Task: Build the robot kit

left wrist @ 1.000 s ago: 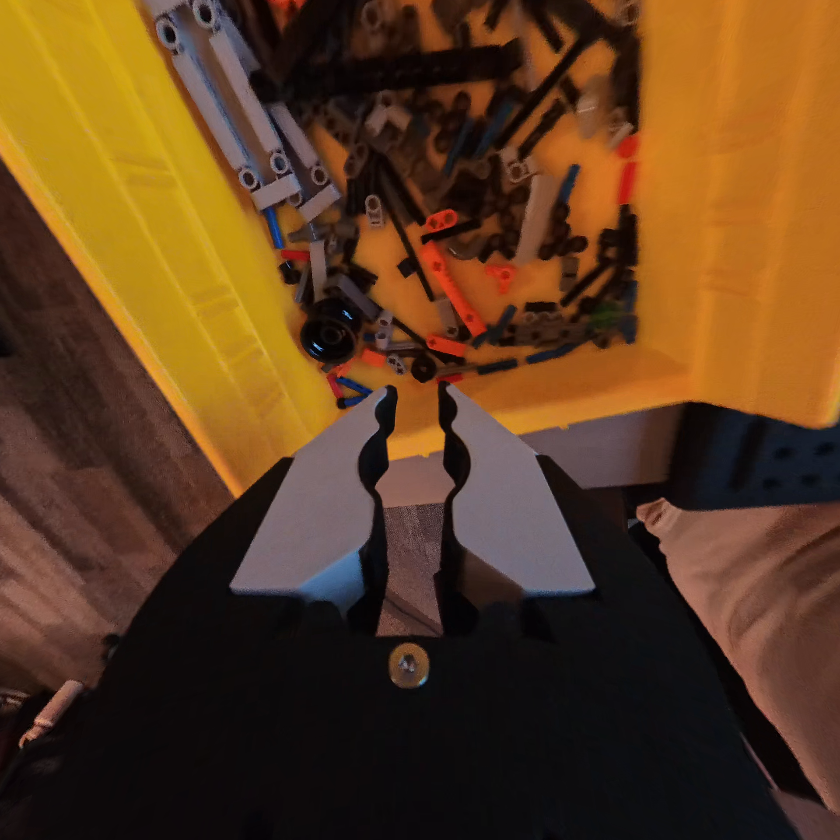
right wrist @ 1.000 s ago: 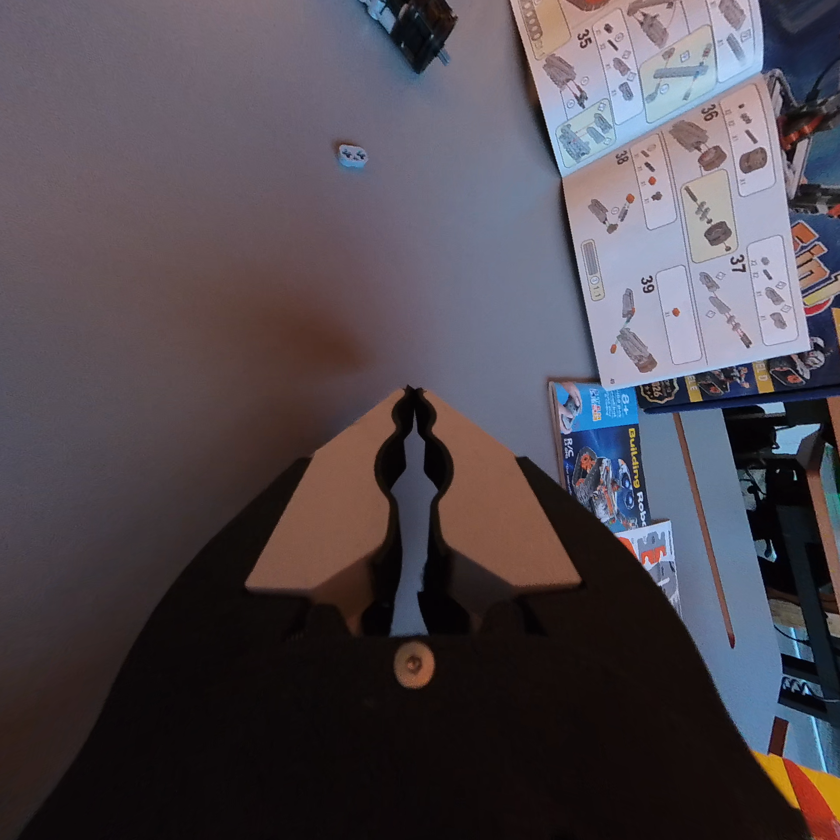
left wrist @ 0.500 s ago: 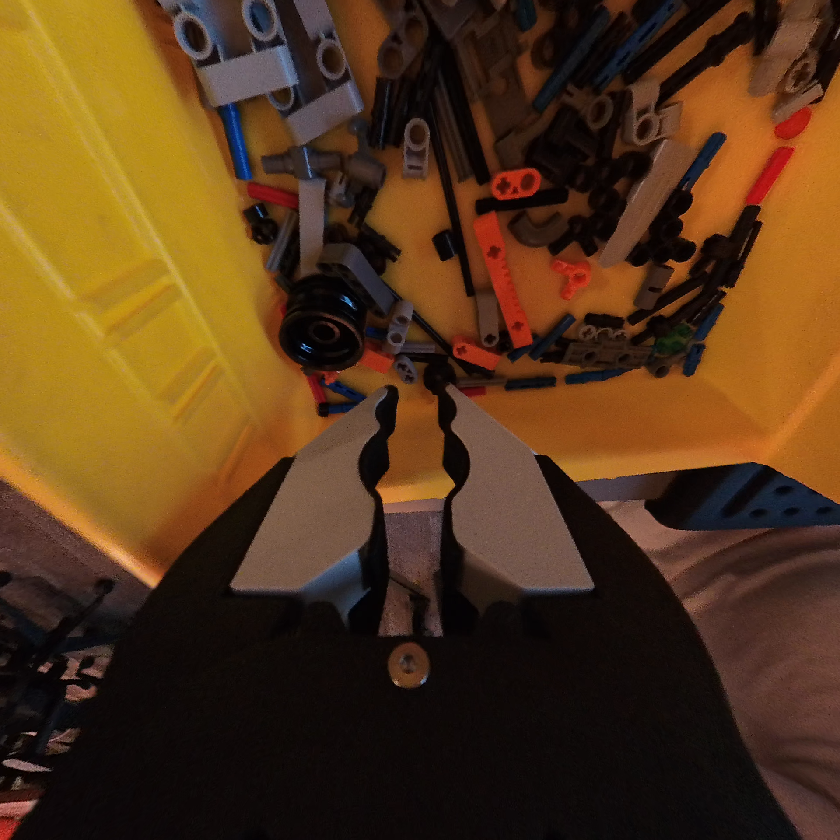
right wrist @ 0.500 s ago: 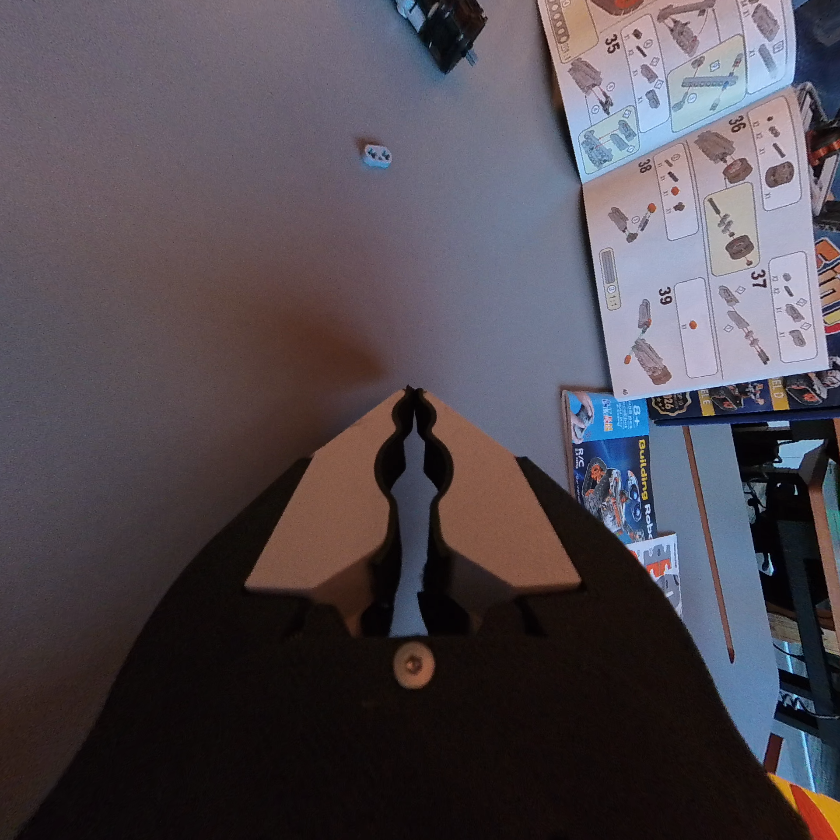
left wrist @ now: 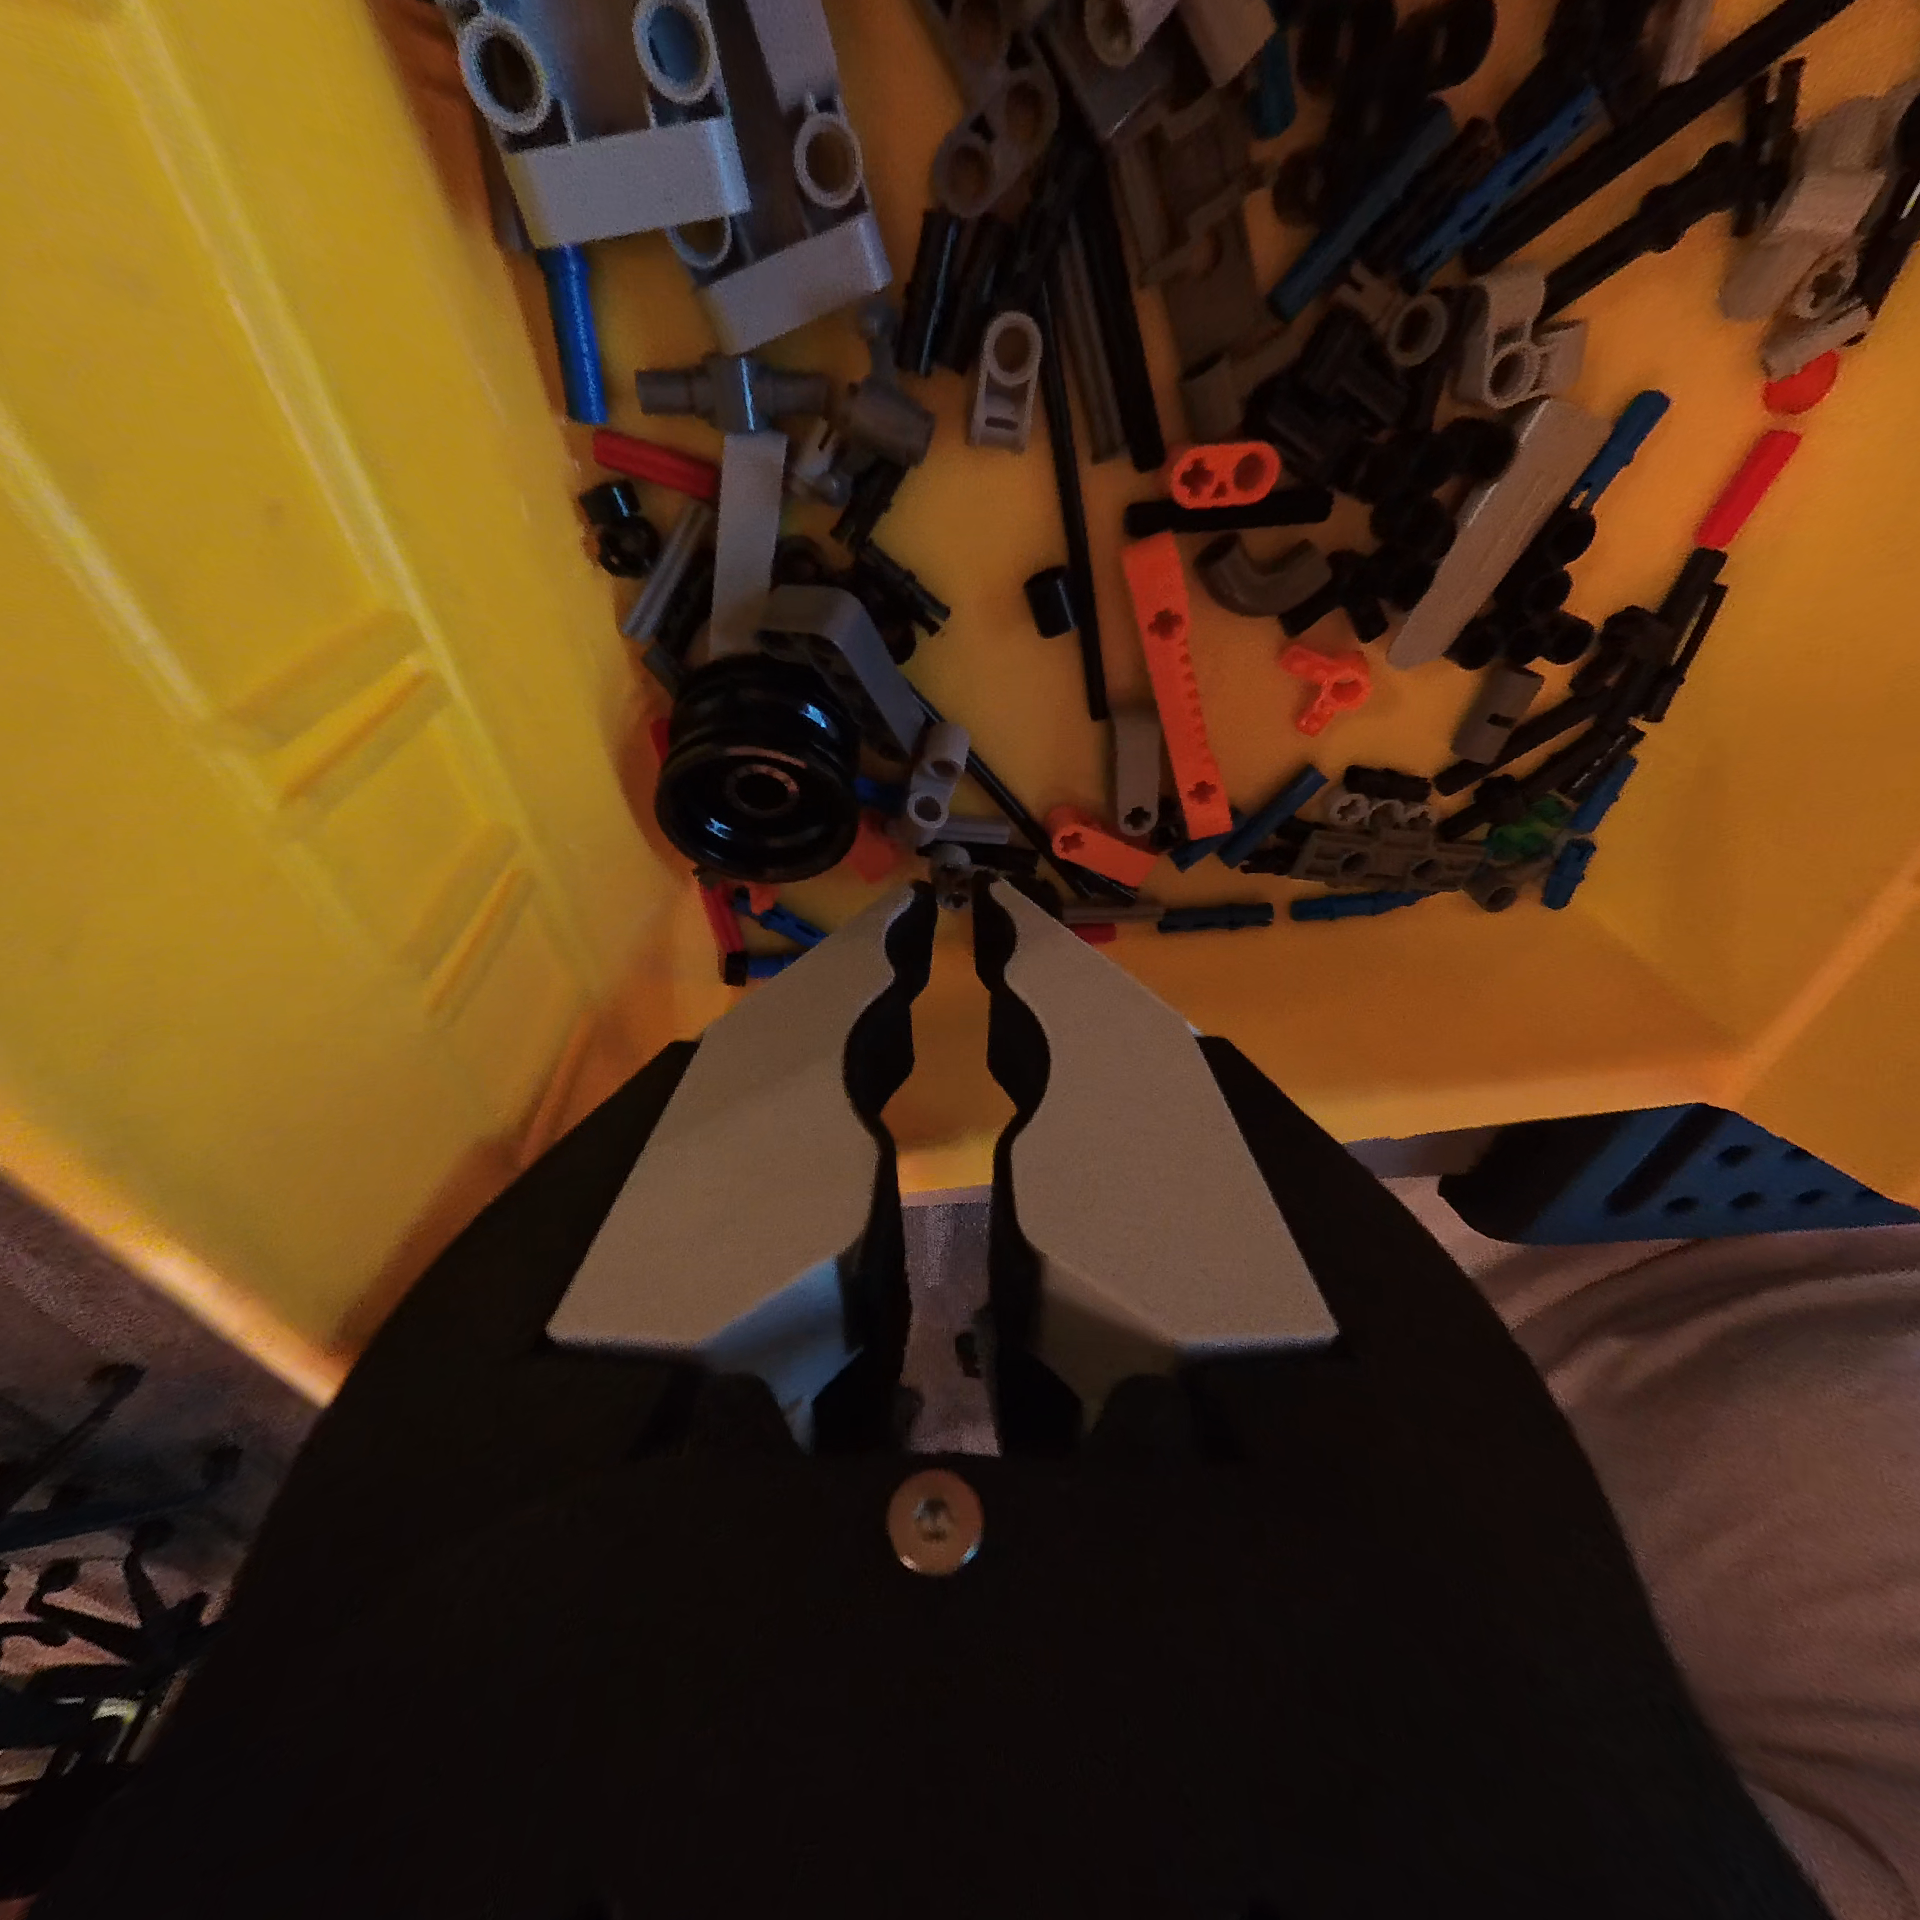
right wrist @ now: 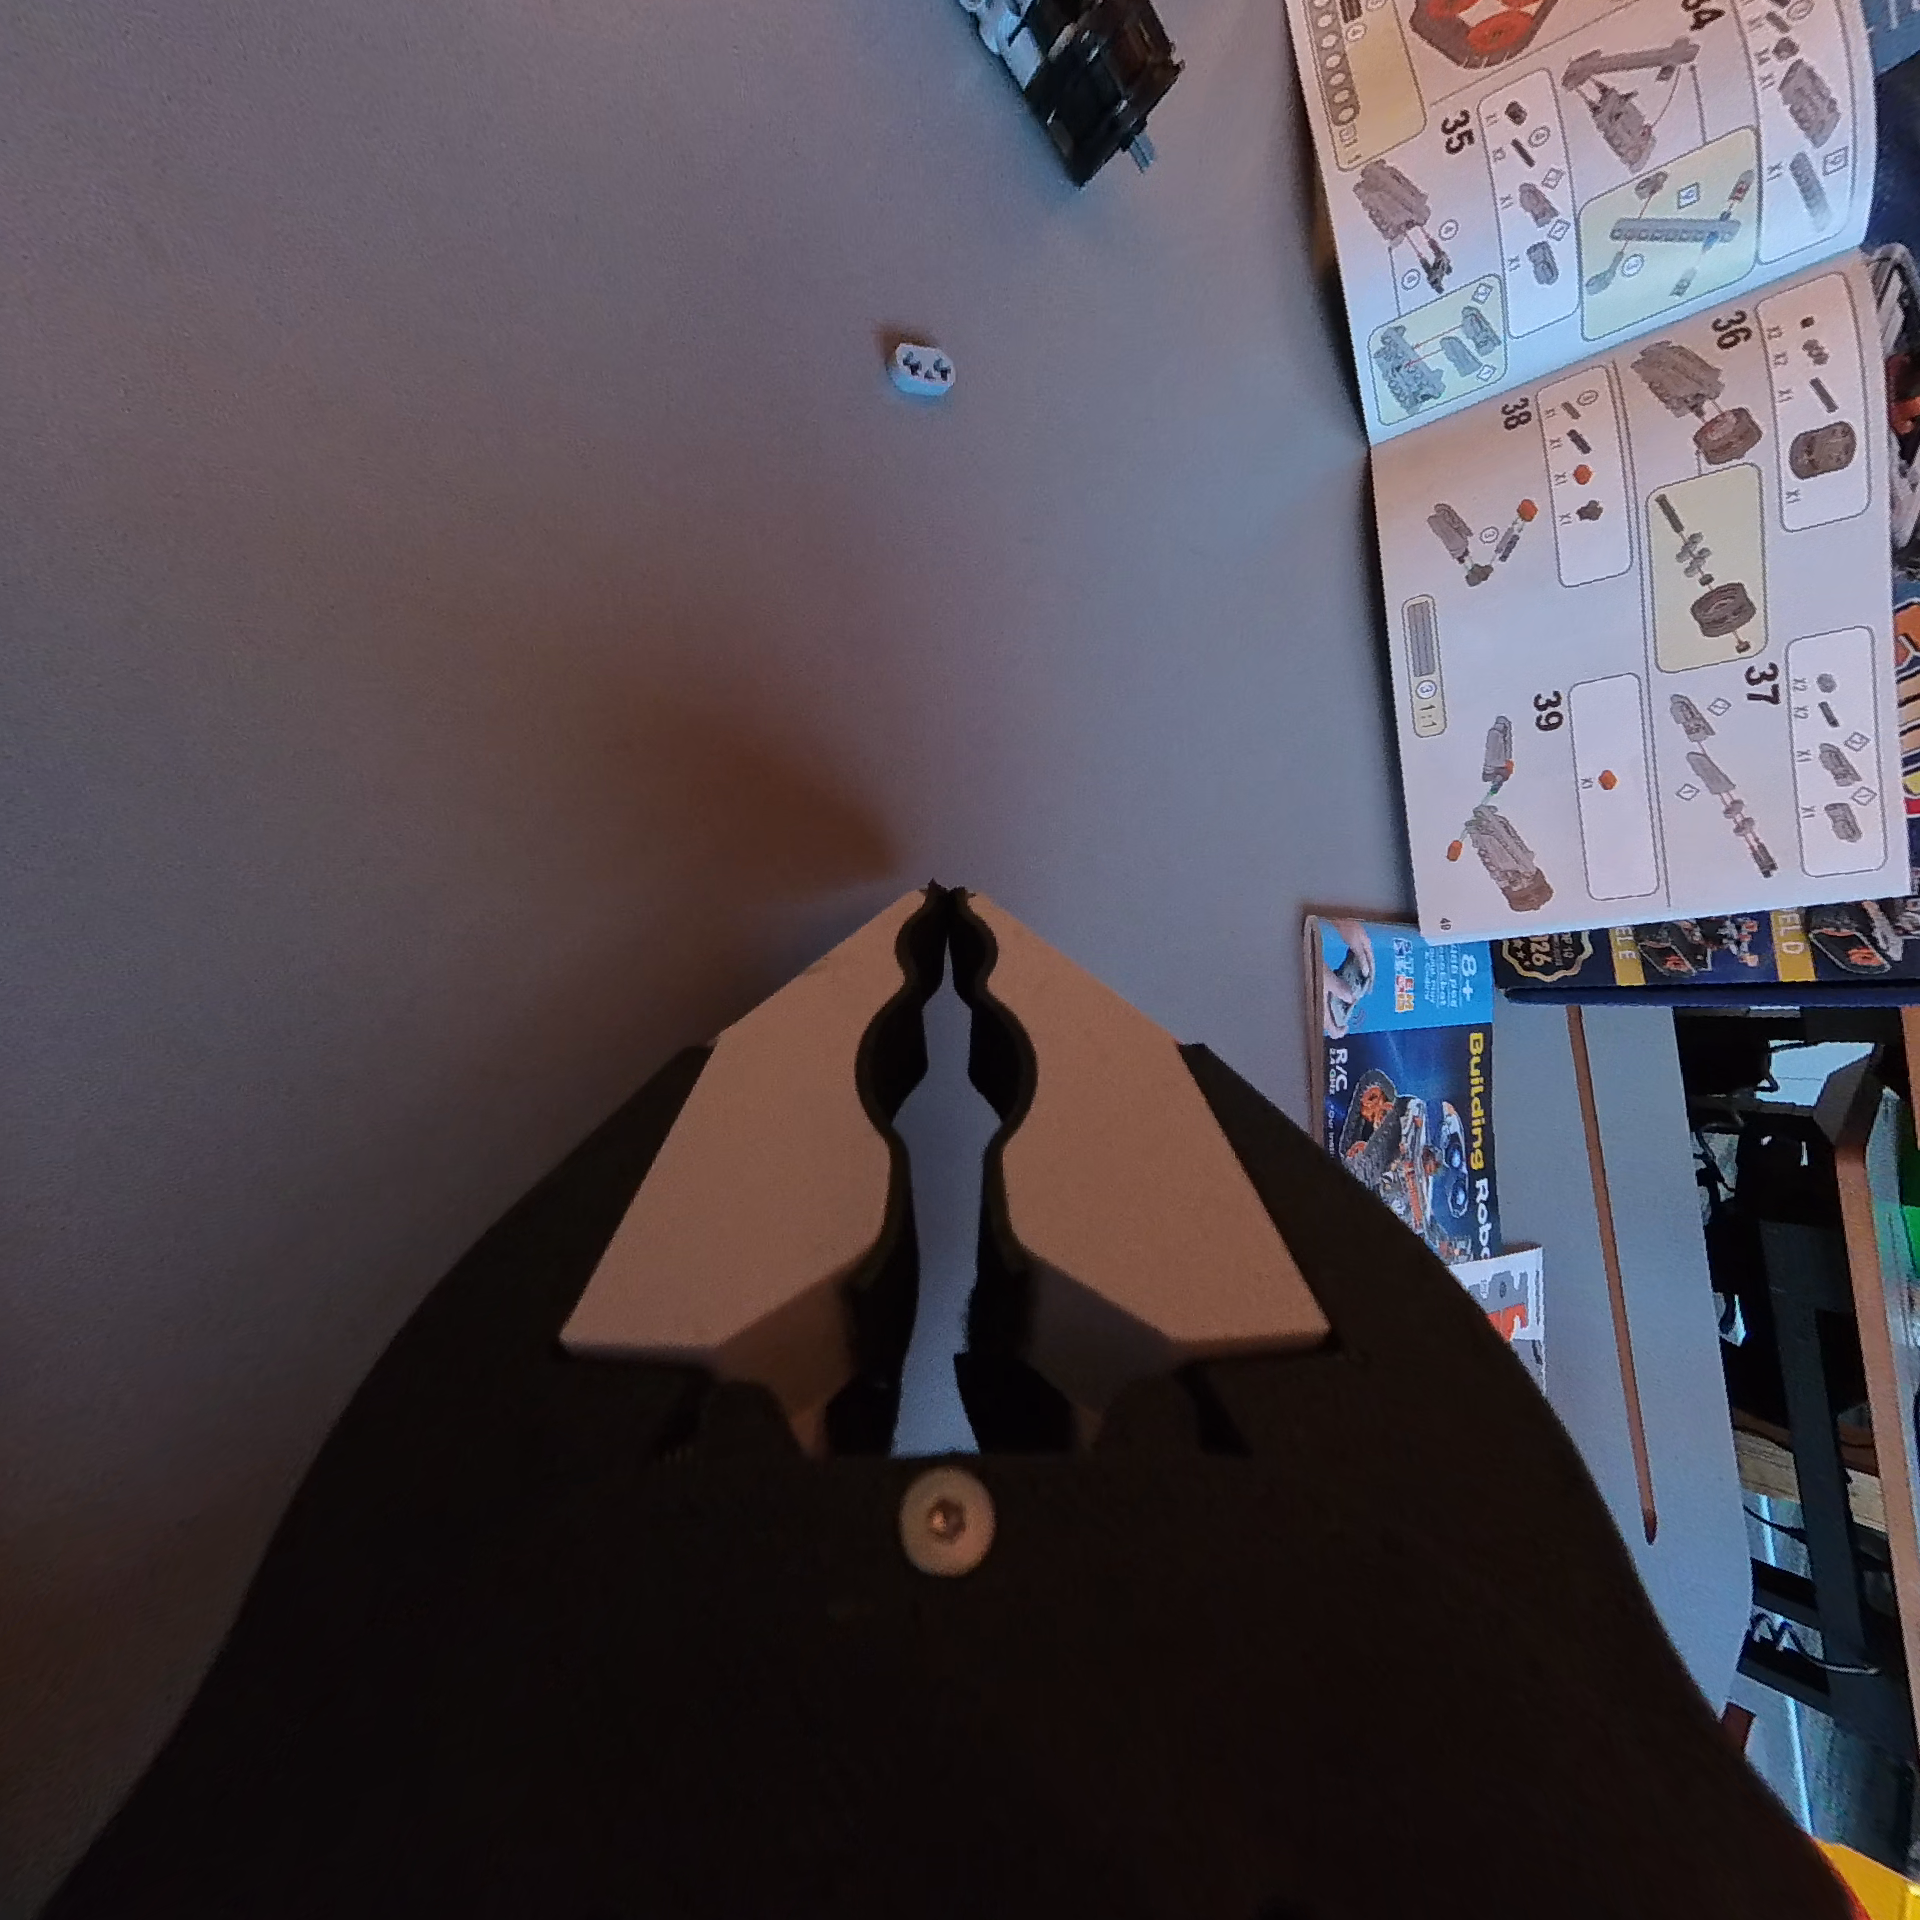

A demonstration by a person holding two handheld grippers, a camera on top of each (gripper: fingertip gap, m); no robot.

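My left gripper (left wrist: 951, 896) reaches down into a yellow bin (left wrist: 260, 644) of loose building-toy parts. Its jaws stand a narrow gap apart, with a small dark grey piece (left wrist: 951, 864) right at the fingertips. A black wheel (left wrist: 756, 795) lies just left of the tips and an orange beam (left wrist: 1179, 686) to the upper right. My right gripper (right wrist: 948, 889) is shut and empty above a grey table (right wrist: 416, 623). A small white two-hole piece (right wrist: 922, 370) lies on the table well ahead of it.
An open instruction booklet (right wrist: 1621, 468) lies at the table's right, with a blue printed box (right wrist: 1403, 1091) below it. A small black assembly (right wrist: 1081, 62) sits at the far edge. Grey frames (left wrist: 665, 156), black axles and blue pins crowd the bin. A blue perforated part (left wrist: 1683, 1184) lies beside the bin. The tips of one gripper are about 55 cm away from the tips of the other. Between my left fingertips and the black wheel (left wrist: 756, 795) there is roughly 4 cm.
My left gripper has gone deeper into the bin towards the parts by the wheel, and its jaws have narrowed. My right gripper stays shut and has drifted slightly left over the table.
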